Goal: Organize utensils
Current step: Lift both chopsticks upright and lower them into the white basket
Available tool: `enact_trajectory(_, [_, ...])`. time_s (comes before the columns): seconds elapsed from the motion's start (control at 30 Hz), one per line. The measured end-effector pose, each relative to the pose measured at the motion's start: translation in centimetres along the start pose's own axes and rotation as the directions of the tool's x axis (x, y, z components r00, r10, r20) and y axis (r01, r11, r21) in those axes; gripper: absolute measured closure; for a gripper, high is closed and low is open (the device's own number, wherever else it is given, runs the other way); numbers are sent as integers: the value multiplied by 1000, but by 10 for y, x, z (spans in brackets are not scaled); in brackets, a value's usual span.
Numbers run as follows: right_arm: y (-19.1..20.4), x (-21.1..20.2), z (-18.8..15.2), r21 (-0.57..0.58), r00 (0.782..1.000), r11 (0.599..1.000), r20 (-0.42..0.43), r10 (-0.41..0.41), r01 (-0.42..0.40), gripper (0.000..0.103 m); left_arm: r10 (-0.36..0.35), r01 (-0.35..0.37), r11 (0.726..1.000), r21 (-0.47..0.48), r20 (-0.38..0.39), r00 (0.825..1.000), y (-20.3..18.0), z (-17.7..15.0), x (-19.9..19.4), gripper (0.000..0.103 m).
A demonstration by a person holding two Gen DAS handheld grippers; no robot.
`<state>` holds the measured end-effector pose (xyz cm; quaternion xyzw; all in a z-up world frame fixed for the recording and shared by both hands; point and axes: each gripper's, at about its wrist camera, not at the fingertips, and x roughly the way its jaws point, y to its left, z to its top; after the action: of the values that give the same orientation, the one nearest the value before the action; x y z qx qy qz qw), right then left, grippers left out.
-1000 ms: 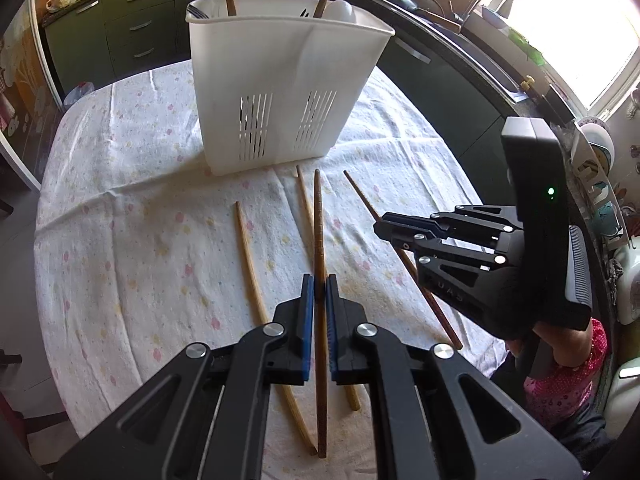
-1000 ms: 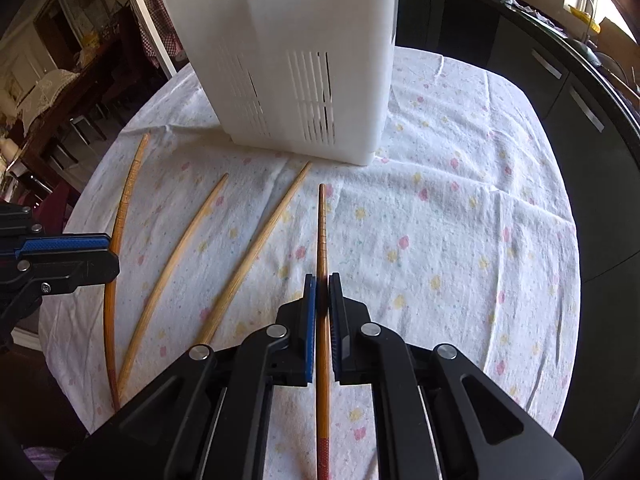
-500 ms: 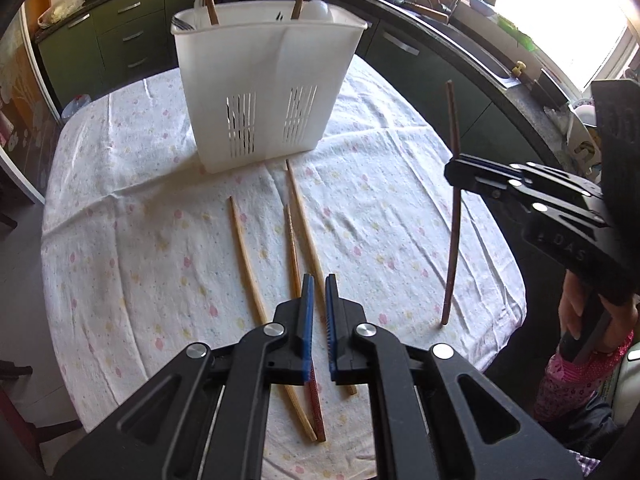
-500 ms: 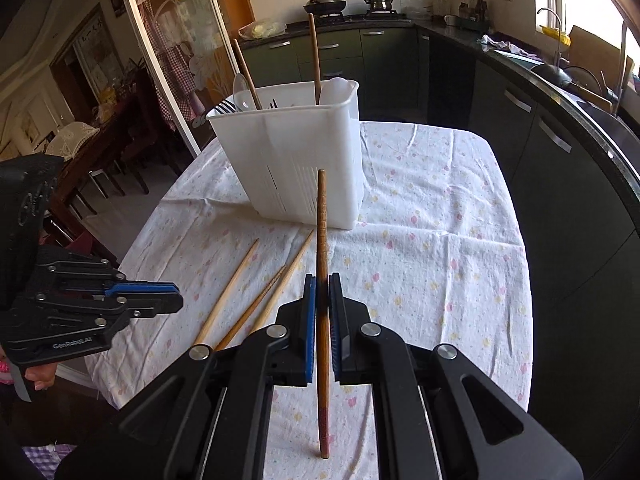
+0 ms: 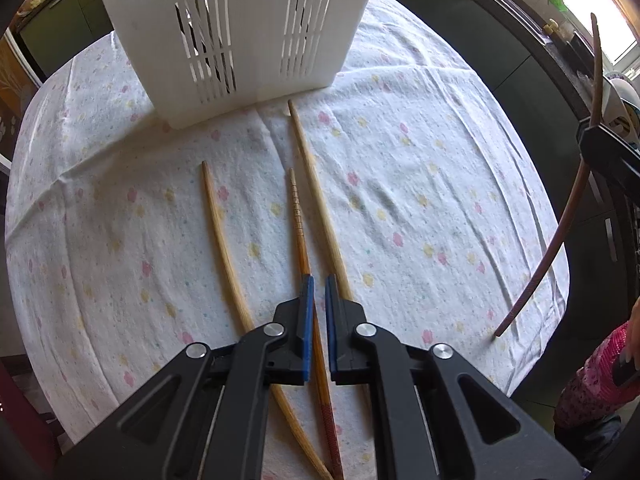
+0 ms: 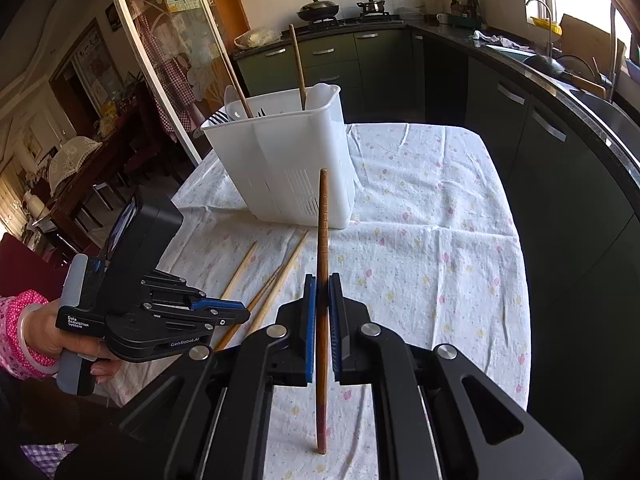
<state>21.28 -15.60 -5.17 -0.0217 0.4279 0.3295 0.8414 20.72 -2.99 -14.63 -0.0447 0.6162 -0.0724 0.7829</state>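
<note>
Right wrist view shows our right gripper [image 6: 322, 316] clamping a dark chopstick [image 6: 322, 264] upright, holder [image 6: 288, 160] at 11 o'clock; left gripper [image 5: 316, 312] slightly open, empty.

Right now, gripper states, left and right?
Left gripper: slightly open, holding nothing; dark chopstick on the tablecloth lies beneath its gap.
Right gripper: closed on an upright brown chopstick.
</note>
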Motion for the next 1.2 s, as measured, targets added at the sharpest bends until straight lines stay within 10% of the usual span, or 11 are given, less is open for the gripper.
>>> enact_trajectory(0.33, [-4, -4, -1, 10, 1000, 1000, 7, 14, -14, 96, 67, -67, 998, 15, -16, 998, -1, 8, 7, 81])
enact_trajectory(0.67, [-8, -11, -2, 28, 1000, 999, 24, 19, -19, 96, 95, -96, 995, 32, 34, 995, -4, 17, 6, 97])
enact_trajectory(1.2, [3, -39, 0, 6, 996, 999, 79, 32, -33, 96, 34, -49, 998, 44, 286, 958, -9, -10, -111, 97])
